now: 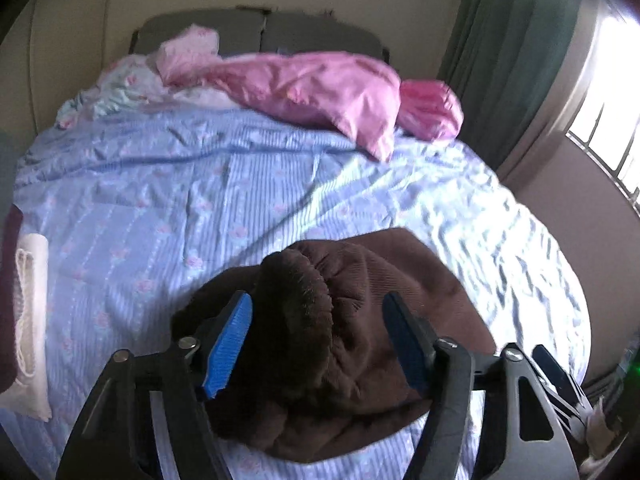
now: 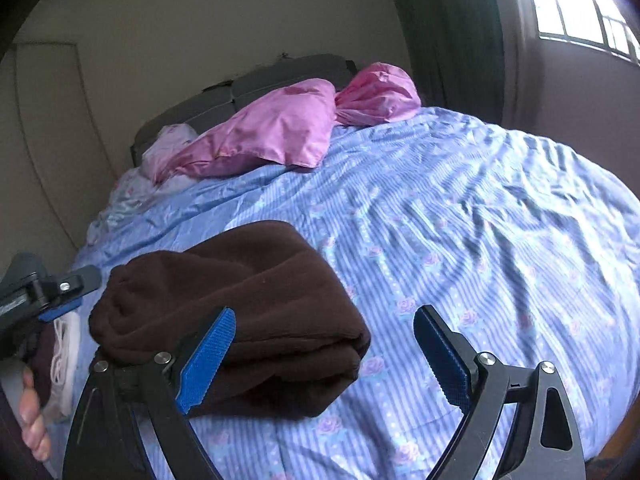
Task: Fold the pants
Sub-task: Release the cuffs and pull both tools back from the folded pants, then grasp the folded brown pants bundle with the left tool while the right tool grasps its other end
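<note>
The dark brown pants (image 1: pixel 360 320) lie folded in a thick bundle on the blue bedspread near the front edge of the bed; they also show in the right wrist view (image 2: pixel 240 304). My left gripper (image 1: pixel 318 344) is open, its blue pads either side of the bundle's ribbed edge, not clamped on it. My right gripper (image 2: pixel 324 354) is open just right of the bundle, its left pad over the bundle's near corner. The left gripper (image 2: pixel 48 296) also shows at the left edge of the right wrist view, with the person's fingers below it.
The blue flowered bedspread (image 2: pixel 480 240) covers the bed. Pink pillows (image 1: pixel 320 88) and light bedding lie at the grey headboard (image 1: pixel 248 28). A white corded item (image 1: pixel 30 320) lies at the bed's left edge. A window (image 2: pixel 580 4) and green curtain (image 1: pixel 512 40) are at right.
</note>
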The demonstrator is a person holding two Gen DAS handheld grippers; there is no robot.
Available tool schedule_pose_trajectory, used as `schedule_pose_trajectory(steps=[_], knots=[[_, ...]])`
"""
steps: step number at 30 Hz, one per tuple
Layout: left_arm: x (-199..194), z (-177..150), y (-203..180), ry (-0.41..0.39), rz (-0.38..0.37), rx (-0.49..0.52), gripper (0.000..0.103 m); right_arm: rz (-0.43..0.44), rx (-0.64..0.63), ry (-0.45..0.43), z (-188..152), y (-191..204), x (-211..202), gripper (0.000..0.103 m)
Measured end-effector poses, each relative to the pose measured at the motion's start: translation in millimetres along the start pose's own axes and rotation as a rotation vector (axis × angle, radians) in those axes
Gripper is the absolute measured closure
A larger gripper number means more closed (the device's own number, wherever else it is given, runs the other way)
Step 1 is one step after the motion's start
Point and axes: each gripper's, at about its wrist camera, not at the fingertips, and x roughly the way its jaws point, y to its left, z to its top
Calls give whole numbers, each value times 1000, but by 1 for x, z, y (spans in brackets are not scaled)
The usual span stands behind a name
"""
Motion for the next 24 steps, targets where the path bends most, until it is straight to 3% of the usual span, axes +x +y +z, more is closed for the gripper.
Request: schedule_pose_trajectory(steps=[3,4,9,11,15,18,24], knots=[[19,-1,3,60,-13,-30,61,-7,29,5,0,-8,4,11],[21,-2,3,69,-24,-37,79,-7,40,7,0,-12,4,11],[-13,-13,19,-17,-75,-119,81,9,104,30,-3,-27,7,11],[-32,-21,34,-46,-60,-161,81,5,125,29,-2,-32,8,11],[-32,-38,69,-19,-3,-231,80,18,172,43,-4,-39,11,11],[-18,-51,79,45,-47,-255,78,33,171,72,-9,-35,17,11],[-14,-53,74,51,-65,-258,70,-26,94,43,-14,-25,13,11]])
